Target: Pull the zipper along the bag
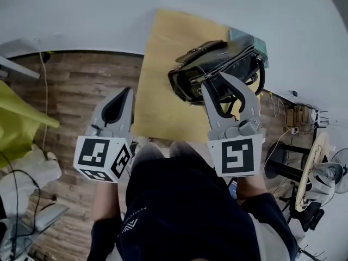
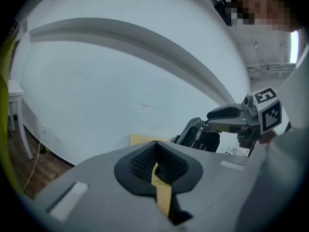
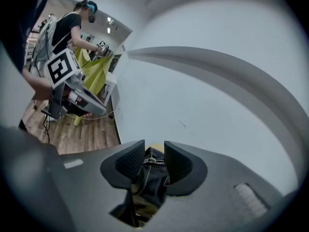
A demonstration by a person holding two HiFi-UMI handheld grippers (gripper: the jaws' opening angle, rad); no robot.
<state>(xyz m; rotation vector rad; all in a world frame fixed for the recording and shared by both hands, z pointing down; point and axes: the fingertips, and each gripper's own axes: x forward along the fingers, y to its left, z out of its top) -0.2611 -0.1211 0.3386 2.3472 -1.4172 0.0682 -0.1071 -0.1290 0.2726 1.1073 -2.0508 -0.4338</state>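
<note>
Right gripper view: the right gripper (image 3: 154, 151) is shown with grey moulded plastic jaws lined by black cross-hatched pads, and these are held partly apart. The top edge of the bag (image 3: 152, 178) is seen in the gap, with its metal zipper teeth and pale stitching, but the pads are not seen to press on it, so the gripper is read as released. In the head view the right gripper (image 1: 217, 83) is extended forward and tilted slightly downward over the near side of the bag (image 1: 217, 64). This is a black, leather-like handbag with strap handles, and a zipper line runs along its top. The bag is set on the far right part of a flat tan sheet (image 1: 163, 64), which is laid against a smooth white surface (image 1: 81, 15). The left gripper (image 1: 117, 105) is of the same make, and it is held at the sheet's left edge over wood-plank flooring (image 1: 70, 91), well apart from the bag. In the left gripper view the jaws of the left gripper (image 2: 155, 144) are pressed together with nothing grasped. Only a sliver of tan is seen through the slit below the pads, and the bag (image 2: 198, 134) and the right gripper (image 2: 215, 115) are visible beyond.
</note>
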